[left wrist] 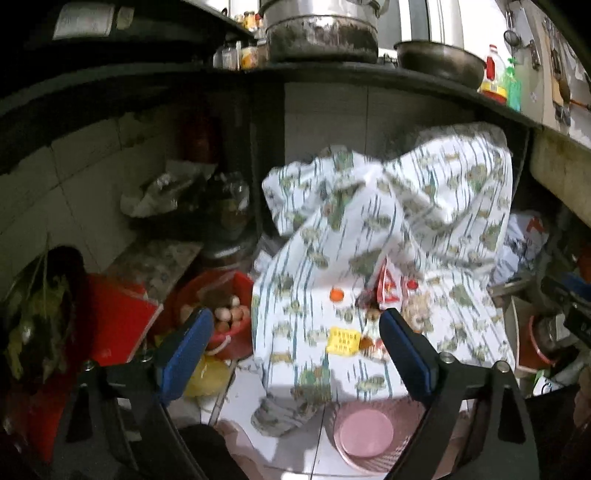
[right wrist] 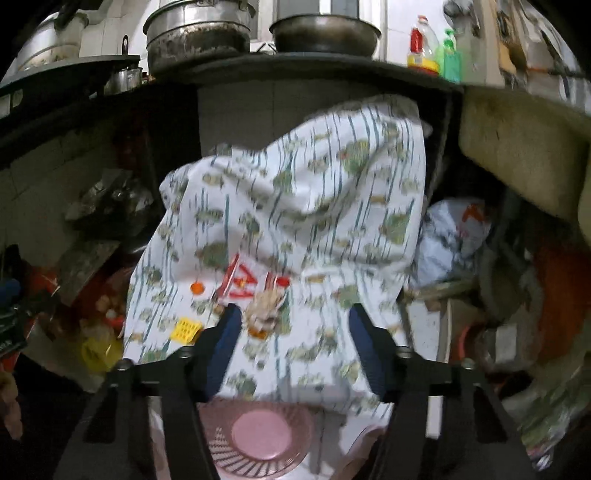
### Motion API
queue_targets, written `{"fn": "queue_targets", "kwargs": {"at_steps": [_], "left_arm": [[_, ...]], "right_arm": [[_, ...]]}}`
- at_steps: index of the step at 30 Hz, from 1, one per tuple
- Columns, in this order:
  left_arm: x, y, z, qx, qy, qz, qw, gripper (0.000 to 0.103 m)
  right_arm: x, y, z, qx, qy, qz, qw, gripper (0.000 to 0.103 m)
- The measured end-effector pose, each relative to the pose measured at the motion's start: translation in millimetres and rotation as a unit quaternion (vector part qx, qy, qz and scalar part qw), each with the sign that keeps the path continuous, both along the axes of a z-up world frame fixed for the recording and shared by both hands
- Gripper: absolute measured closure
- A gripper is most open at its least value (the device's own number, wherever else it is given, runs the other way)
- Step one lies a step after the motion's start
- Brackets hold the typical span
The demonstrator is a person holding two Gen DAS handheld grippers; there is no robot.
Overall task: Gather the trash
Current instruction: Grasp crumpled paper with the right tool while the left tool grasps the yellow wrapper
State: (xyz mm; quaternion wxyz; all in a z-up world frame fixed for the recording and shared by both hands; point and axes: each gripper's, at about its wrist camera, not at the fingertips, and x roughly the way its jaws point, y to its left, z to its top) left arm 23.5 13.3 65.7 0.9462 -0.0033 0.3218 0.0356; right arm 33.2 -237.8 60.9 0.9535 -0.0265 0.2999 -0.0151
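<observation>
**Scraps still on the cloth, basket still bare**

Nearest to you, both claws hang spread with nothing between their pads. Your left claw [left wrist: 295, 354] stands wide; your right claw [right wrist: 293, 345] is narrower, yet its blue pads press on nothing, so count both as released.

Just below them sits the pink basket [right wrist: 236, 452]. Its base shows clean through the ribs, and no trash lies in it as far as either view shows. By that measure the collecting has hardly begun.

Past the claws the printed cloth [left wrist: 454, 192] drapes down from the dark surface [left wrist: 332, 75] above, spreading flat toward the basket. The trash lies on that flat part: a yellow tag [left wrist: 344, 340], an orange cap [left wrist: 336, 294], a red wrapper [left wrist: 388, 285] and a crumpled wad [right wrist: 266, 307] beside it. A few smaller brown bits lie near the wrapper; motion blur makes it hard to say what they are, possibly peel or shells.

All of those pieces are left to lift and drop in the basket. The wad sits closest to your right claw, the tag to your left.

Farther off, a red bucket [left wrist: 236, 336] with eggs stands left of the cloth, and pots [left wrist: 321, 33] rest on the surface.
</observation>
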Motion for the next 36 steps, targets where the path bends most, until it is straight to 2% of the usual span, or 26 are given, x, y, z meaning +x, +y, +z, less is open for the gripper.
{"fn": "queue_targets", "kwargs": {"at_steps": [2,3,4,5,8,10,12,14,17,21,23,25,29,32,34,36], "left_arm": [[12.0,2.4,15.2,-0.009,-0.007,-0.005,0.9999,0.016],[18.4,3.8,21.2,-0.012,-0.008,-0.009,0.9999,0.027],[27.0,3.1,28.6,-0.014,-0.01,-0.014,0.9998,0.033],[34.6,2.5,34.1,-0.017,-0.01,-0.02,0.9996,0.037],[61.4,2.3,45.3,-0.035,-0.015,-0.018,0.9991,0.039],[79.0,-1.6,44.7,-0.028,-0.009,-0.024,0.9993,0.039],[98.1,-3.5,35.6,-0.023,0.009,-0.021,0.9995,0.036],[113.2,-3.6,18.9,-0.031,0.04,-0.024,0.9984,0.032],[140.6,-2.8,-19.2,-0.048,0.109,-0.025,0.9926,0.018],[169.1,-9.5,-62.9,-0.03,0.162,-0.016,0.9862,0.013],[183.3,-15.0,-88.6,-0.033,0.196,-0.032,0.9795,0.013],[198.8,-21.6,-119.7,-0.037,0.239,-0.046,0.9692,0.013],[221.6,-31.8,-177.9,-0.044,0.331,-0.064,0.9404,0.013],[225.0,-32.1,-207.6,-0.072,0.388,-0.064,0.9164,0.013],[223.5,-29.0,-221.3,-0.08,0.414,-0.049,0.9056,0.022],[222.5,-25.1,-231.2,-0.087,0.427,-0.036,0.8994,0.029]], "right_arm": [[11.7,0.9,11.9,-0.001,-0.005,0.002,1.0,0.048],[20.5,2.4,18.7,-0.004,-0.004,0.006,1.0,0.054],[28.0,4.5,24.0,-0.007,-0.003,0.011,1.0,0.06],[34.9,7.4,27.5,-0.008,-0.003,0.016,1.0,0.061],[53.8,12.7,37.6,-0.009,-0.013,0.032,0.999,0.061],[66.3,17.3,39.6,-0.013,-0.018,0.042,0.999,0.061],[79.2,20.0,35.8,-0.009,-0.017,0.055,0.998,0.061],[92.1,22.5,27.4,0.004,0.002,0.072,0.997,0.066],[113.1,23.4,10.3,0.019,0.042,0.084,0.995,0.068],[137.9,17.8,-18.1,0.039,0.074,0.083,0.993,0.068],[150.8,14.8,-35.2,0.043,0.096,0.072,0.992,0.066],[164.8,11.4,-55.1,0.049,0.123,0.064,0.989,0.058],[189.4,7.1,-92.8,0.059,0.179,0.048,0.981,0.055],[202.6,4.2,-110.8,0.065,0.206,0.032,0.976,0.055],[209.6,0.3,-119.5,0.071,0.219,0.023,0.973,0.055],[214.5,-1.5,-122.8,0.074,0.224,0.018,0.972,0.055]]}}
